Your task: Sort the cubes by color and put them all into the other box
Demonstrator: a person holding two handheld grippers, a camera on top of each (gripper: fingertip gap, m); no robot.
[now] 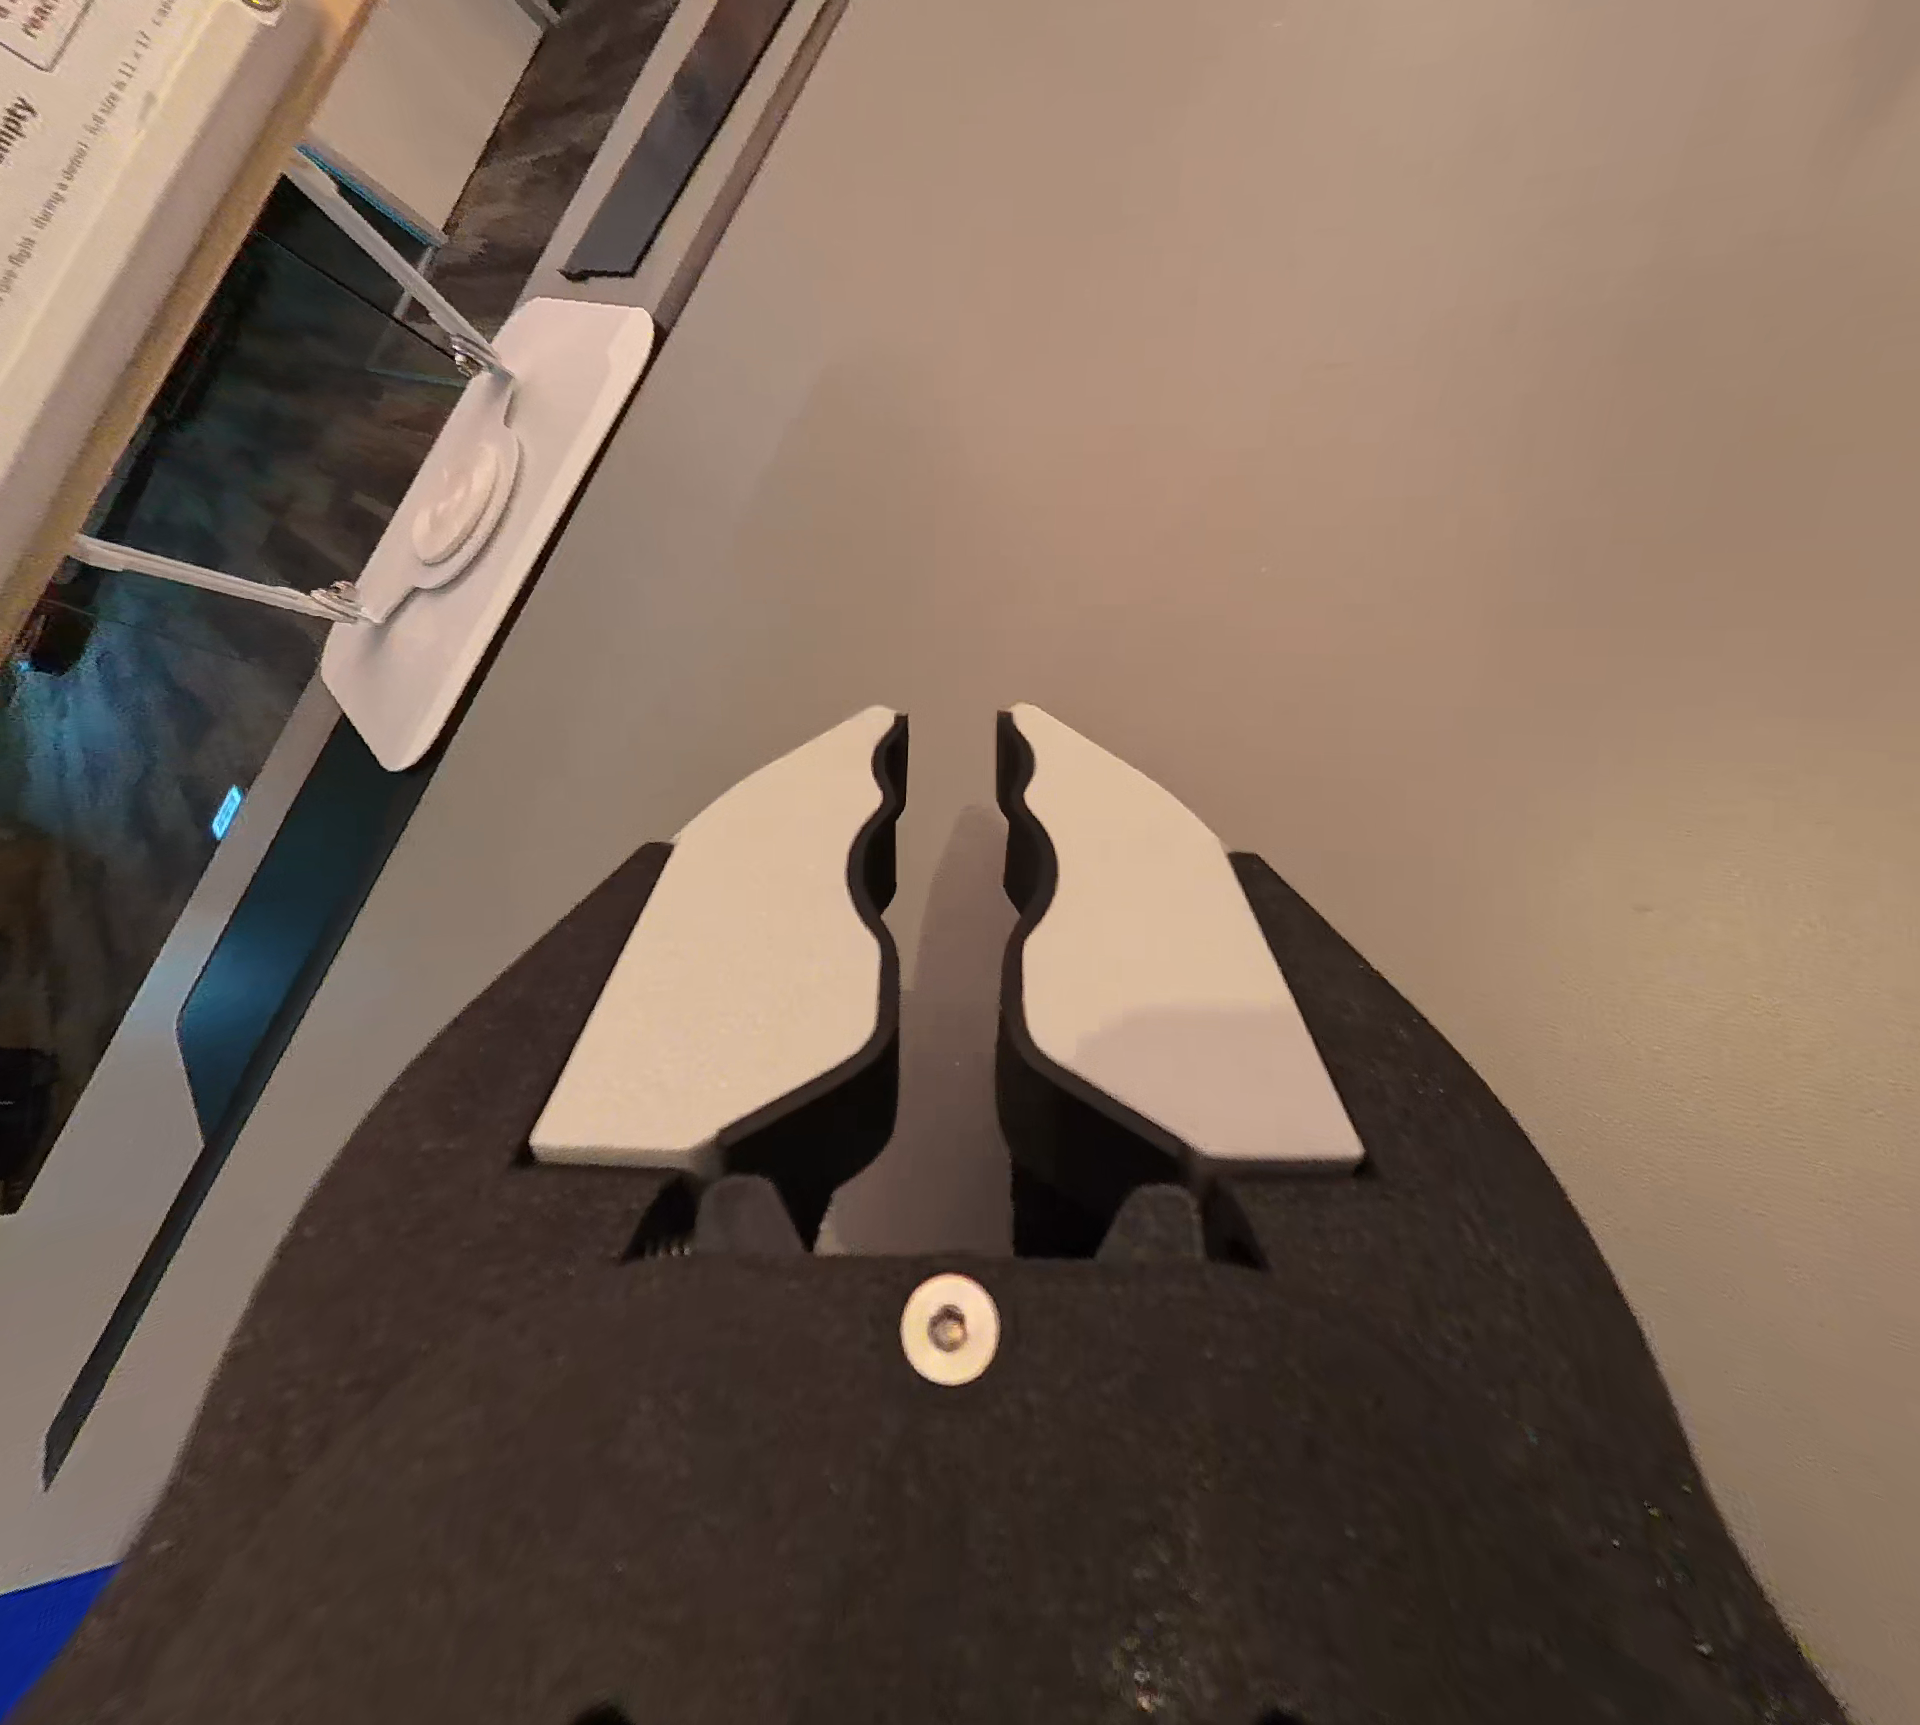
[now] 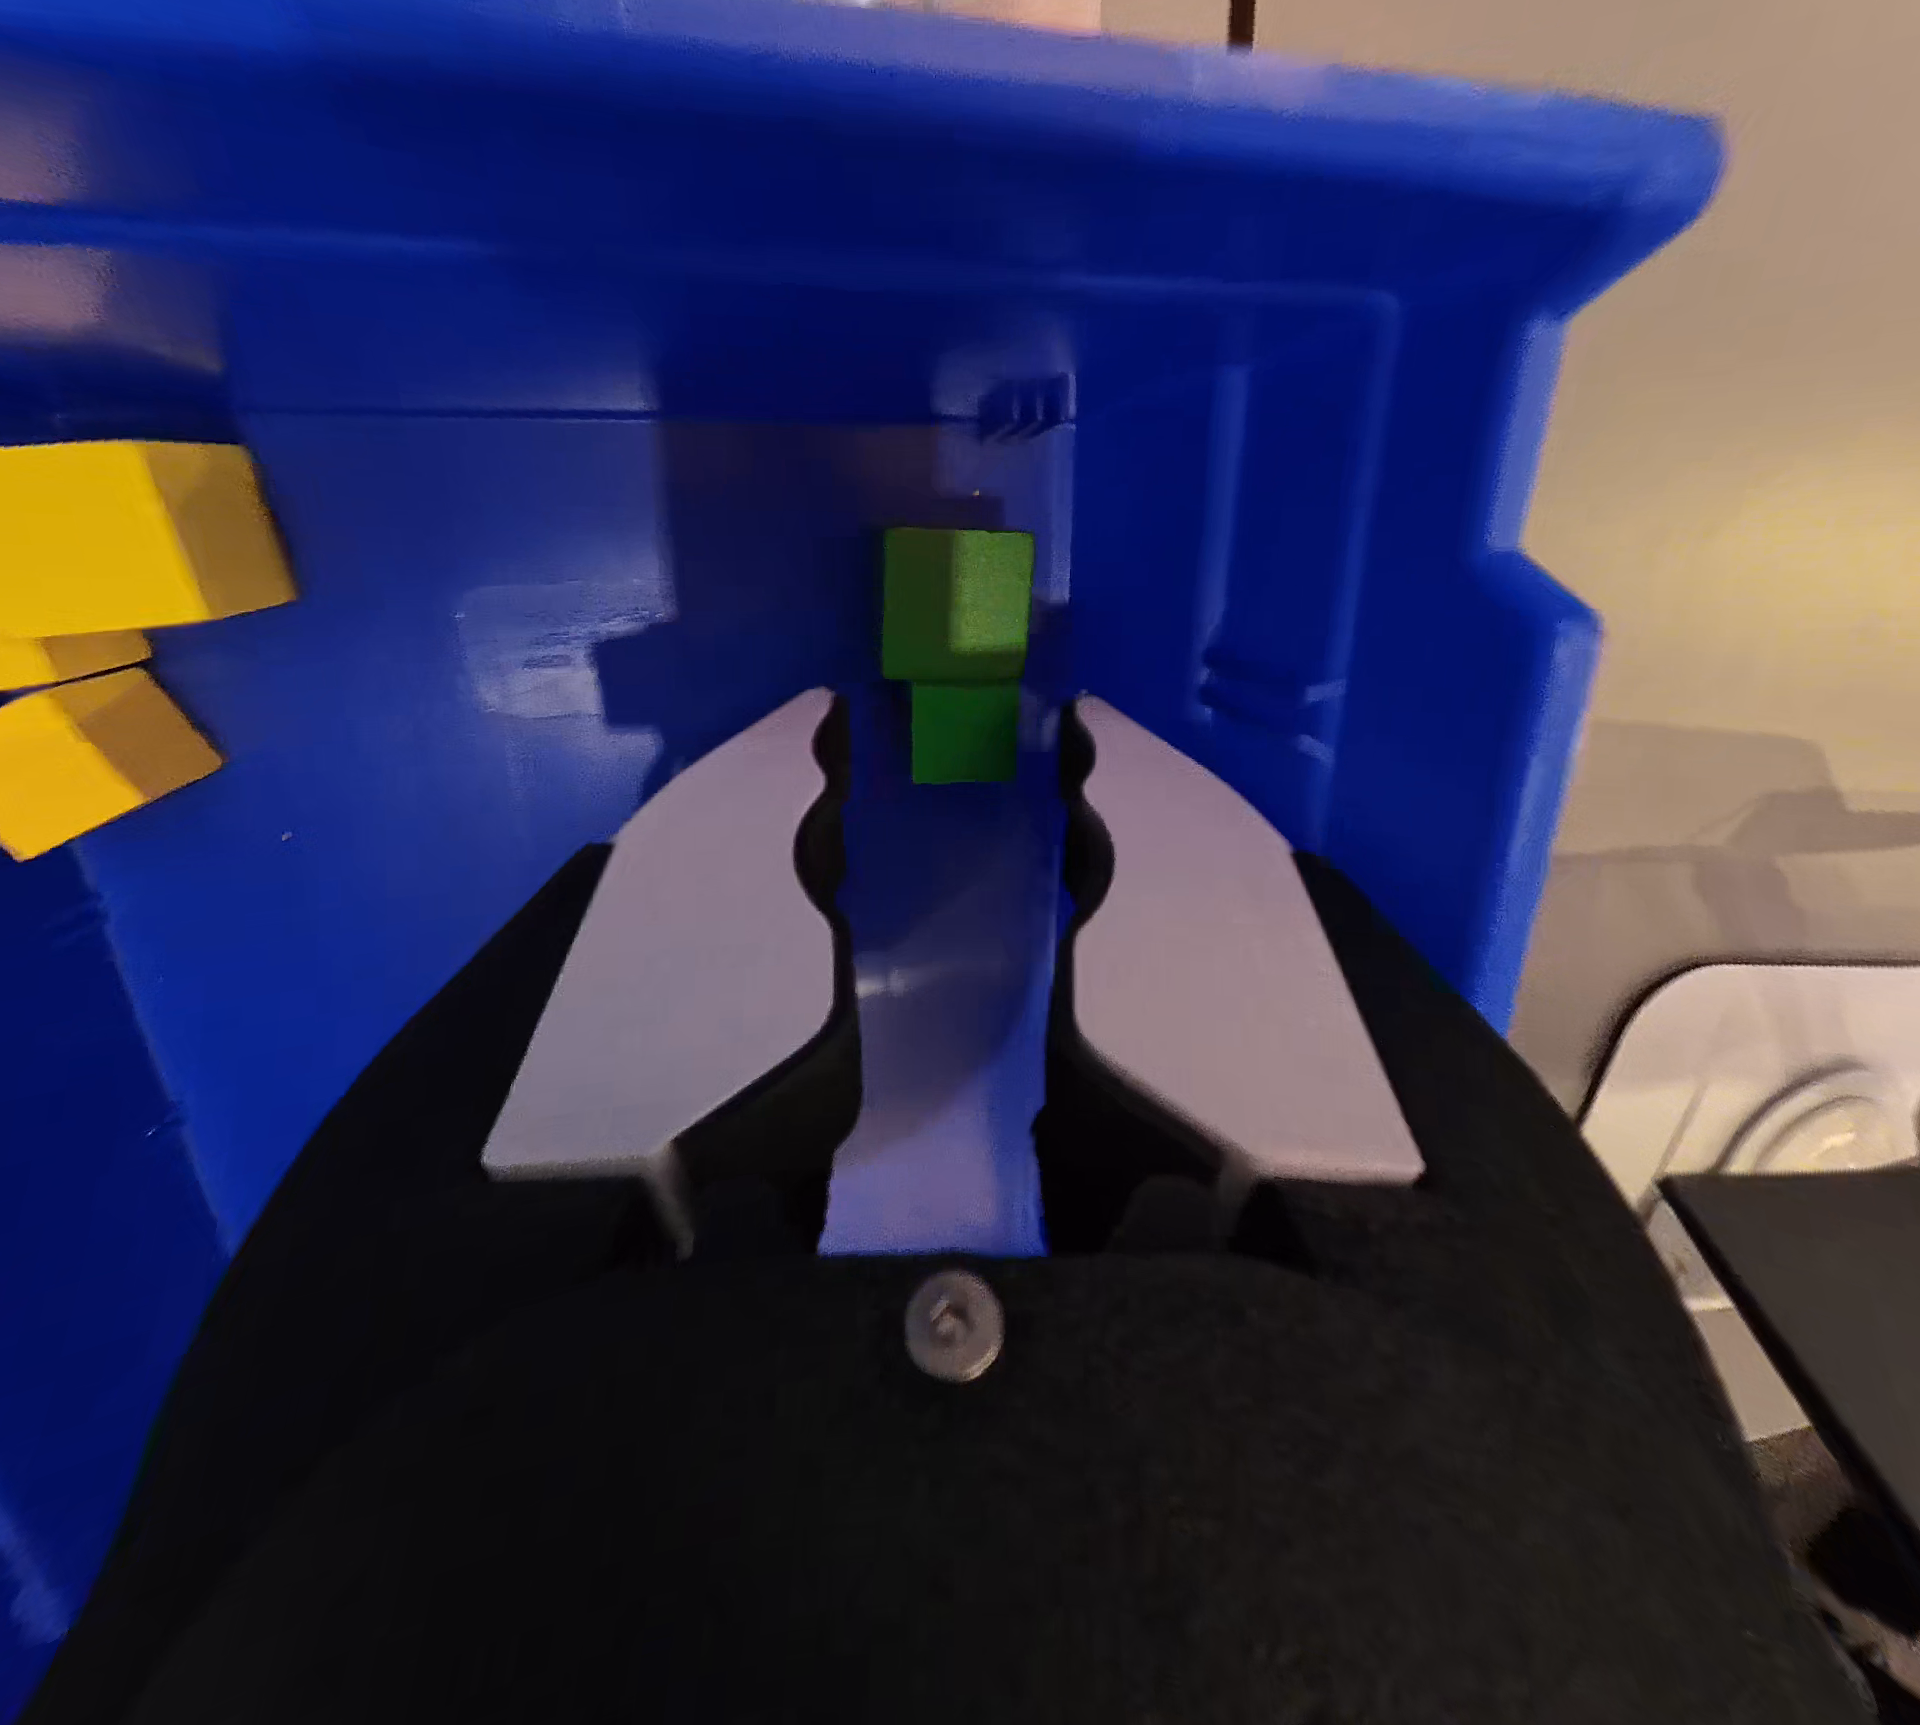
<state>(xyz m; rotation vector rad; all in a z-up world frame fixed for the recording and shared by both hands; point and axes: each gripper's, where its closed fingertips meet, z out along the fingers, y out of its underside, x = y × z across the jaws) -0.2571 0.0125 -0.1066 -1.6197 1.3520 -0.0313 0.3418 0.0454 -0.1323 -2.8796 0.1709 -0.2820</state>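
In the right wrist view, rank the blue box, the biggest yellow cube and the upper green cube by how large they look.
1. Blue box, filling most of the view.
2. Yellow cube, though cut off by the left edge.
3. Upper green cube, ahead of the tool.
The two cubes may match in true size; nearness makes it unsure.

Glossy blue plastic on the box, with soft reflections. Matt painted faces on green cubes and yellow cubes. Rough black grainy body, smooth pale matt fingers, shiny metal screw. Smooth matt grey table.
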